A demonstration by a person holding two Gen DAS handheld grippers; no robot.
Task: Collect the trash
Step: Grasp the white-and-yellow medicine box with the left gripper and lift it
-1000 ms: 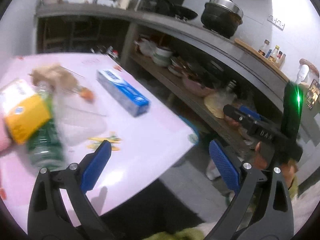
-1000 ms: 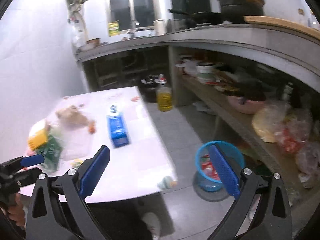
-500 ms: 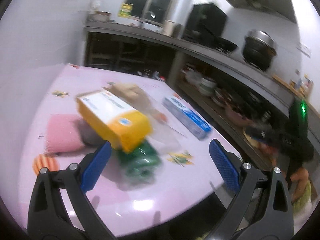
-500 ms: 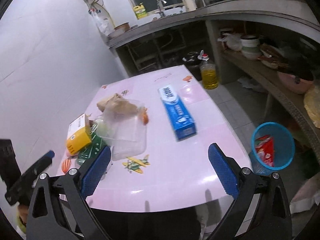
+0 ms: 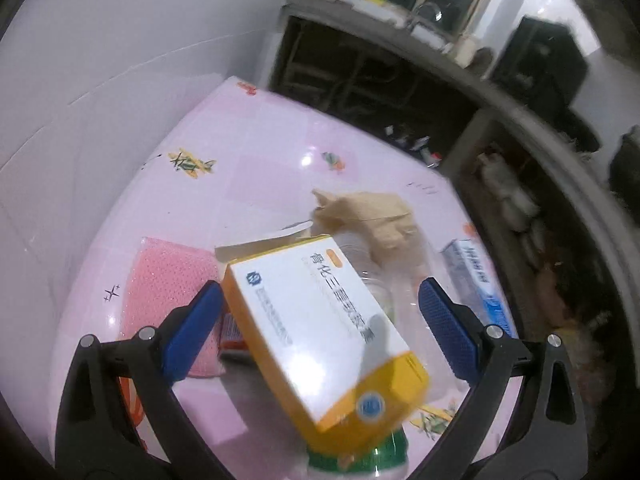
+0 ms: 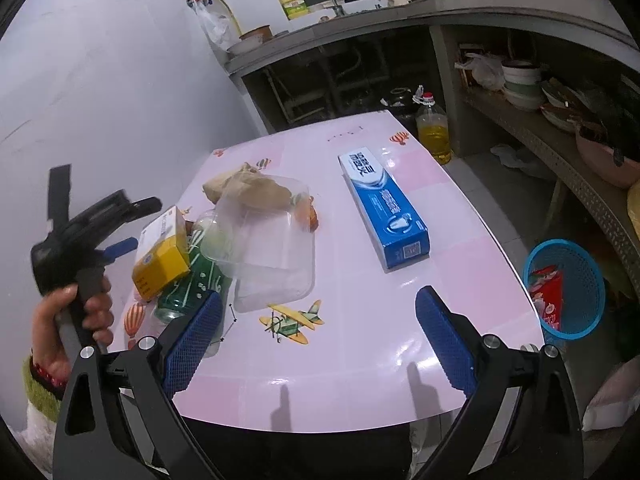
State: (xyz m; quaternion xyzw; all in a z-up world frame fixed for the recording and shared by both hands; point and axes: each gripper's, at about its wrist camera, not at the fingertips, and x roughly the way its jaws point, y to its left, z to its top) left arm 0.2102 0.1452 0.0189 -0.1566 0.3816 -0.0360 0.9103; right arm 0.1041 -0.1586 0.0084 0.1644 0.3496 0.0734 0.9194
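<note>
- Left gripper (image 5: 316, 320): jaws spread, straddling the yellow-and-white box (image 5: 320, 328) for a pinch.
- Right gripper (image 6: 316, 336): jaws spread, empty above the table (image 6: 360, 360), likely waiting; blue basket (image 6: 568, 288) stands nearby.

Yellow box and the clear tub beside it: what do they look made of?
Yellow box: printed, slightly glossy cardboard, judging by its crisp folded edges and open flap. Clear tub: thin transparent plastic, probably; the crumpled brown paper shows through its wall.
</note>
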